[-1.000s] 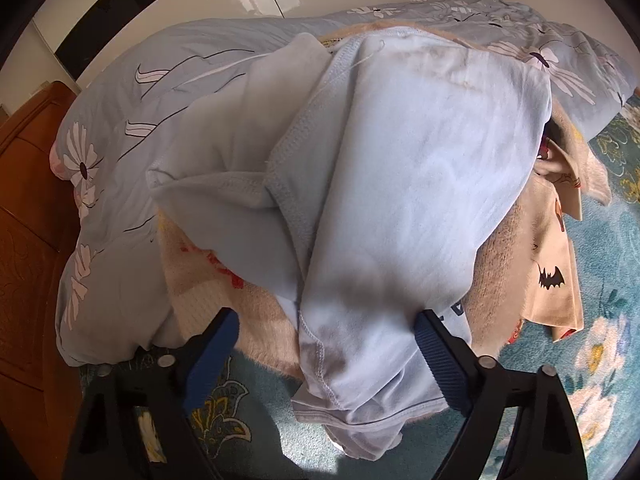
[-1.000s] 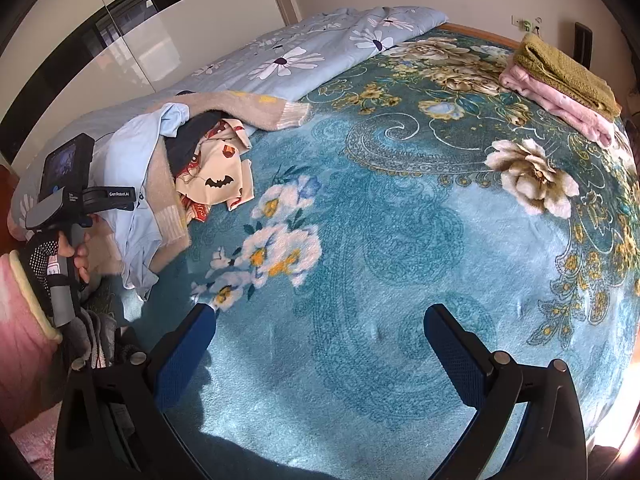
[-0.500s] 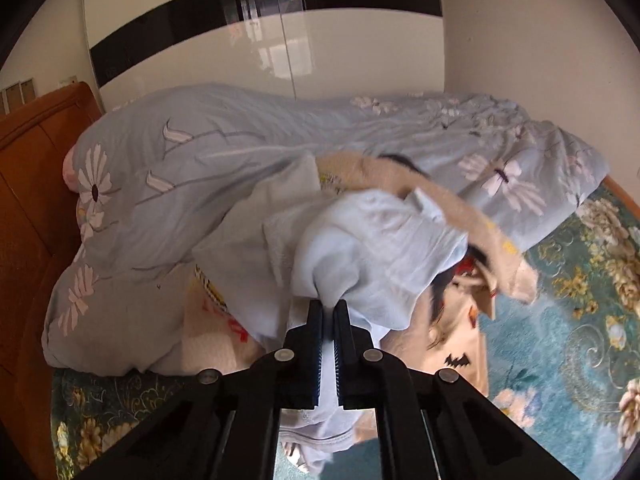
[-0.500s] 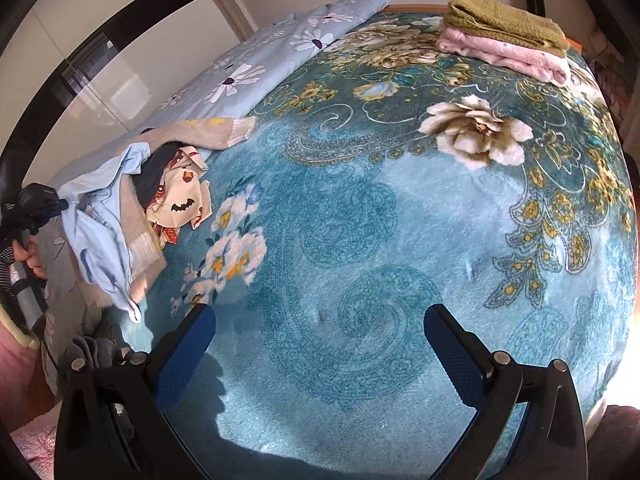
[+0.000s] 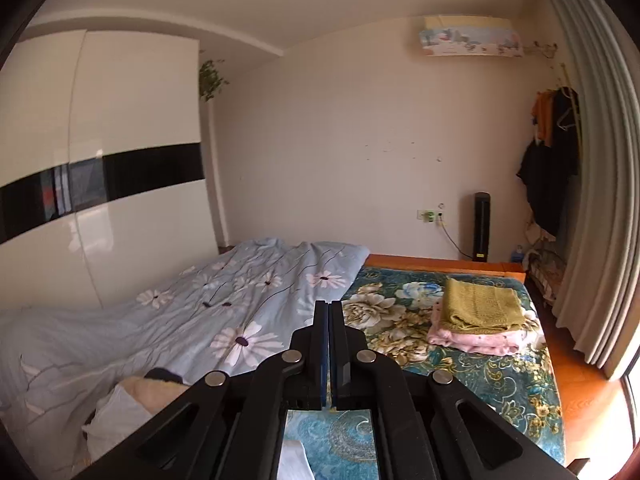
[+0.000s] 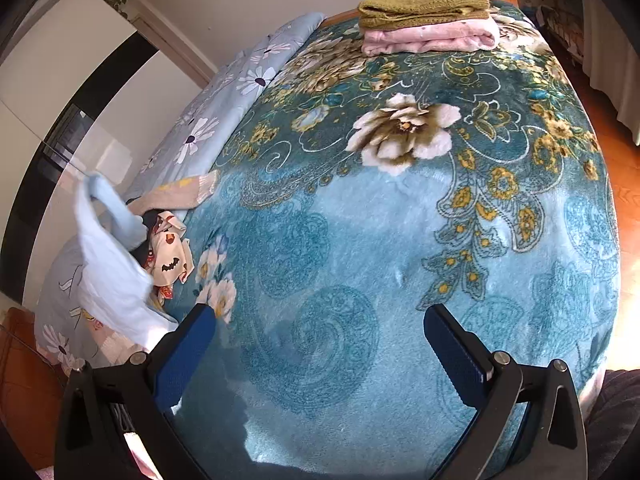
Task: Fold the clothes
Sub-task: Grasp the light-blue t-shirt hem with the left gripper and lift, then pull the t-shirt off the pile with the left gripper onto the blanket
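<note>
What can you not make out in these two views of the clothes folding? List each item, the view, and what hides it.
- Left wrist view: whether the shut left gripper pinches cloth; its own body hides the contact.
- Right wrist view: the light blue garment is motion-blurred, its type unclear.
- Right wrist view: the unfolded pile is partly covered by that garment.
- Both views: the folded stack shows only edges.

pale blue garment (image 6: 108, 264) | lifted, hanging crumpled | above clothes pile (image 6: 168, 252) at bed's edge

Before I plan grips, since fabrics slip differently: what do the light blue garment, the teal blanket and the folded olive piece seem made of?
Light blue garment: thin matte woven or jersey cotton, judging by its limp drape. Teal blanket: plush fleece, fuzzy nap with sheen. Olive piece: chunky knit, visible ribbed texture, probably.
</note>
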Demonstrator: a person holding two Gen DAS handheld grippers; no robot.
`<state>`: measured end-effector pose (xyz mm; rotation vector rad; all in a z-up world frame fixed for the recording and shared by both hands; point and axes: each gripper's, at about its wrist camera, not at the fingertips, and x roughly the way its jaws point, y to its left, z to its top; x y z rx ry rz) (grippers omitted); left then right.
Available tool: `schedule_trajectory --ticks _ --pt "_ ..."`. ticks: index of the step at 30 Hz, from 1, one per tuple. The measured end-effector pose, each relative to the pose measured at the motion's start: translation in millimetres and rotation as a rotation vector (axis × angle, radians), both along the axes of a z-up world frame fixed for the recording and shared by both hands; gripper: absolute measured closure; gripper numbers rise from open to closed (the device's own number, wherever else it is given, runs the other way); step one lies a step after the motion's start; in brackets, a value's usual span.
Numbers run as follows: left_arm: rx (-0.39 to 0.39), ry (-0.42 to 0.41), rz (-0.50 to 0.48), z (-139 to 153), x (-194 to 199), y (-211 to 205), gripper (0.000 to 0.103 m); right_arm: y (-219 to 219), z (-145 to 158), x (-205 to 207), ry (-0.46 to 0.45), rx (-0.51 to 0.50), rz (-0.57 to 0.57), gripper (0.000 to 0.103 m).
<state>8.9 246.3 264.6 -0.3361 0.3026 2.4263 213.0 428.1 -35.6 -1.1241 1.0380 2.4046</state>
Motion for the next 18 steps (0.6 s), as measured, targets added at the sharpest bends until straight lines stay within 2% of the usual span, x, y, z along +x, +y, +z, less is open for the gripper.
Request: schedule_trajectory --ticks 3,4,8,9,11,12,13,16,18 --pt "-0.074 -0.081 0.016 -20 -15 27 0.102 15 -1 16 0.006 -0.015 -0.048 0.0" --pt "-0.109 -0.12 0.044 -33 -21 30 0.098 20 -2 20 0.007 -0.022 -0.063 0.0" --pt "-0.293 -0.255 0.161 -106 -36 29 0.098 34 -8 33 0.012 -0.064 -0.11 0.0" --pt "-0.339 -0.305 0.188 -129 -42 25 0.095 36 -10 33 0.012 -0.073 -0.112 0.0" --pt "-0.42 -0.415 0.239 -178 -51 15 0.077 36 -12 32 0.011 -0.084 -0.107 0.0" --pt "-0.453 -0.472 0.26 -204 -55 9 0.057 35 -14 30 0.009 -0.088 -0.102 0.0" --pt "-0.478 -0.523 0.278 -229 -56 1 0.048 35 -15 29 0.005 -0.089 -0.095 0.0" --pt "-0.58 -0.625 0.341 -298 -55 -16 0.042 32 -18 24 -0.006 -0.092 -0.075 0.0" --pt "-0.68 -0.645 0.363 -332 -51 -22 0.042 32 -22 22 -0.019 -0.1 -0.069 0.0"
